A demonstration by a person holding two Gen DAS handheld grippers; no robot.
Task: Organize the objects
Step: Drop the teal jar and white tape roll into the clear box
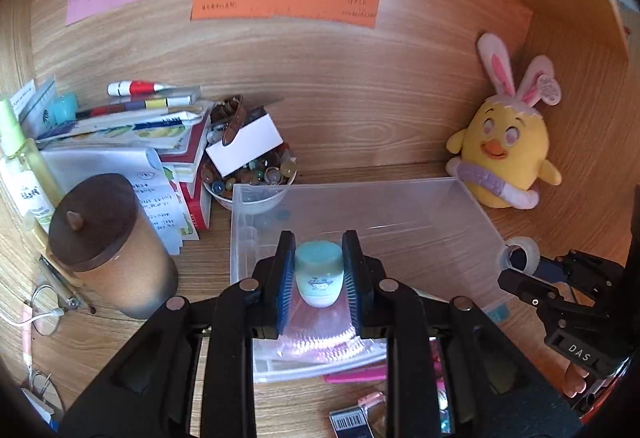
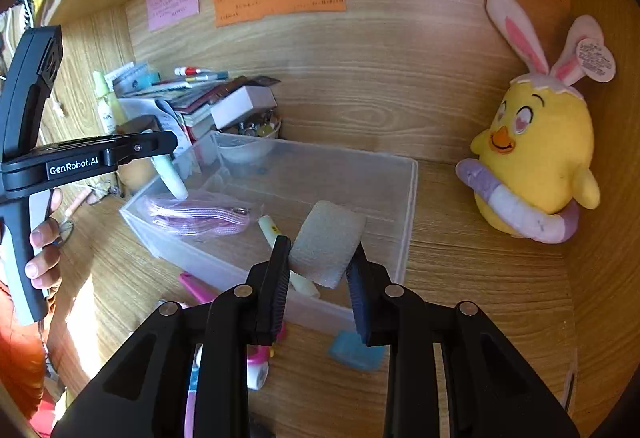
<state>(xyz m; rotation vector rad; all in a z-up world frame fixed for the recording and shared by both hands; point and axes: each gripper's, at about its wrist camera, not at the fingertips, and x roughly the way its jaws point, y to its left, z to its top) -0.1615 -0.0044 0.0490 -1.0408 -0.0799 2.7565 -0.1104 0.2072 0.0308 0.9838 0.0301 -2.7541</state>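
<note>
Your left tongs (image 1: 319, 274) pinch the small jar (image 1: 319, 273) directly above the clear bin (image 1: 240, 222); your right tongs (image 2: 320, 270) clamp the sponge block (image 2: 326, 243) over its near corner.

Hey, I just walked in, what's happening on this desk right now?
A person is tidying loose items into a clear plastic bin on a wooden desk, with tongs in each hand. The left tongs are shut on a small teal-capped bottle held over the bin. The right tongs grip a roll of clear tape at the bin's near edge. A pink cord and a pale marker already lie inside. A pink item and a blue one lie on the desk outside.
</note>
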